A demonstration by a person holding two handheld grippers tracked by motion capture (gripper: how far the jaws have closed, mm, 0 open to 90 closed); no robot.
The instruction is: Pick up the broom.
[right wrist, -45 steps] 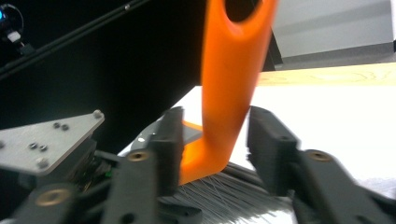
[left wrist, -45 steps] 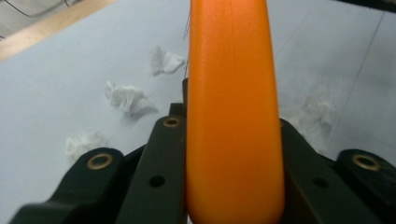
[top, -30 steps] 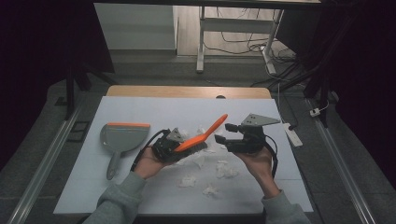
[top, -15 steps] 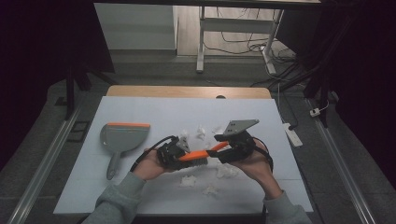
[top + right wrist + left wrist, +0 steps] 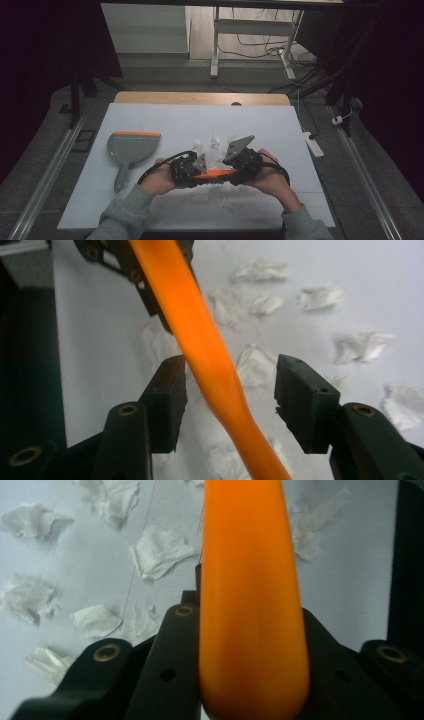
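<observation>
Your left hand-held gripper clamped on orange brush handle, right hand-held gripper wide around it, paper scraps on surface.

The high view looks forward and down over the whole table. Both gripper views sit very close, facing down, seemingly; all share the paper scraps.

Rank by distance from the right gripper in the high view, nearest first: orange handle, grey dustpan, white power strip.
From the right gripper:
1. Orange handle, between its jaws.
2. White power strip, off the table's right edge.
3. Grey dustpan, far left on the table.
</observation>
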